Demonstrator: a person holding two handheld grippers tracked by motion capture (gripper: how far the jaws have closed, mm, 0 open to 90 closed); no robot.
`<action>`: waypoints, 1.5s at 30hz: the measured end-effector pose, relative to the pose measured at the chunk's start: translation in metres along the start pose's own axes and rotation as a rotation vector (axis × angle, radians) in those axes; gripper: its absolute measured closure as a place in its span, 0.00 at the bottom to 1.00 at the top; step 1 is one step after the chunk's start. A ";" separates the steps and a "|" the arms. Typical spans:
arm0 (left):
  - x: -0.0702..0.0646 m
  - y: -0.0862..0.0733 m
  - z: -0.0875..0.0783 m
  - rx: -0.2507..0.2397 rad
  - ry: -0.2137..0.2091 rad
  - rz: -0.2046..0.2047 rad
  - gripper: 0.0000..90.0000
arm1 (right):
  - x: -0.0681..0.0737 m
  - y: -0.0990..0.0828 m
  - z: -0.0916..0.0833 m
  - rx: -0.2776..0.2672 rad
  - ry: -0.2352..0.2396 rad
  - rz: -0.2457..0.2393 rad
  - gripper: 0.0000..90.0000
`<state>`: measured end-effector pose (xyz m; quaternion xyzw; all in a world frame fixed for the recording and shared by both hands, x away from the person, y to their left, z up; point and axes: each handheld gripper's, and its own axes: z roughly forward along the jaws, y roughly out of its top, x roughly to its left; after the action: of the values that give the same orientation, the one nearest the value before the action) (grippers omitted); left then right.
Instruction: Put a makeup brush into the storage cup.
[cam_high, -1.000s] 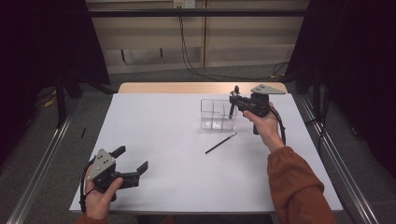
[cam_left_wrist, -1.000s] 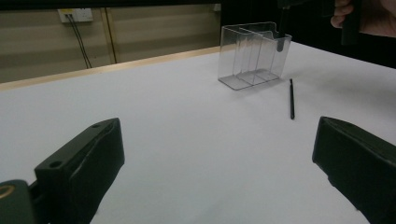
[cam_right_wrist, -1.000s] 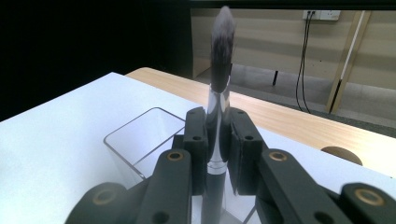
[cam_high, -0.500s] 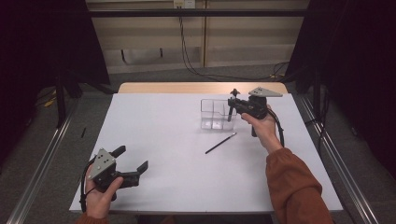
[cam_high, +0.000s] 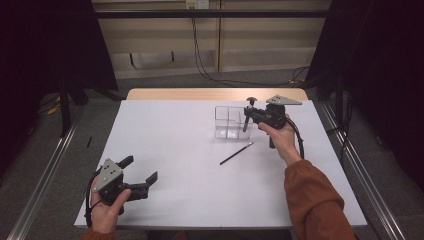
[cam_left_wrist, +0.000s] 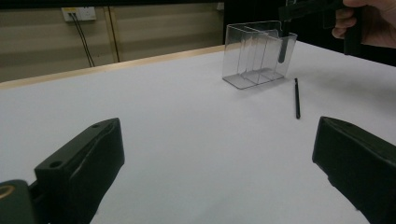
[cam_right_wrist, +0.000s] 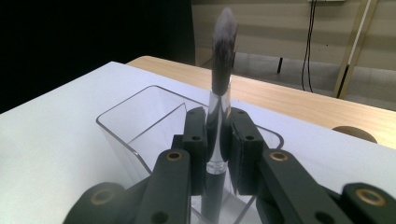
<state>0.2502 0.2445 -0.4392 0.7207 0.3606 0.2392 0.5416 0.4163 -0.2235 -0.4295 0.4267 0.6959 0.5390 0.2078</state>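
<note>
My right gripper (cam_high: 247, 119) is shut on a makeup brush (cam_high: 245, 125), which stands upright with its bristles up. The brush (cam_right_wrist: 219, 70) shows a dark bushy head, a silver ferrule and a black handle between the pads of the right gripper (cam_right_wrist: 218, 135). Its lower end dips into the right end of a clear acrylic organizer (cam_high: 226, 122). The organizer (cam_right_wrist: 140, 121) has several compartments. A thin black brush (cam_high: 236, 153) lies on the white table just in front of it. My left gripper (cam_high: 140, 168) rests open and holds nothing near the front left corner.
The left gripper view looks across the bare white tabletop (cam_left_wrist: 177, 102) toward the organizer (cam_left_wrist: 254, 51) and the thin brush (cam_left_wrist: 297, 98). A wooden strip (cam_high: 210, 94) edges the table's far side. Metal rails (cam_high: 45, 170) run along both sides on the floor.
The right gripper with the brush has shifted only slightly over the organizer. The left gripper has kept still.
</note>
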 end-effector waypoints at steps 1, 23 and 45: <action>0.000 0.000 0.000 0.000 0.000 0.000 0.03 | 0.000 0.000 0.000 0.000 -0.002 0.000 0.87; 0.000 0.000 0.000 0.002 0.002 0.012 0.03 | -0.005 -0.002 -0.011 -0.029 -0.056 0.024 0.03; 0.002 0.000 -0.002 -0.004 0.009 0.007 0.03 | -0.005 -0.012 -0.049 -0.063 -0.058 0.020 0.01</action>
<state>0.2502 0.2470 -0.4387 0.7198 0.3601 0.2448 0.5406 0.3779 -0.2561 -0.4252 0.4421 0.6682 0.5500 0.2356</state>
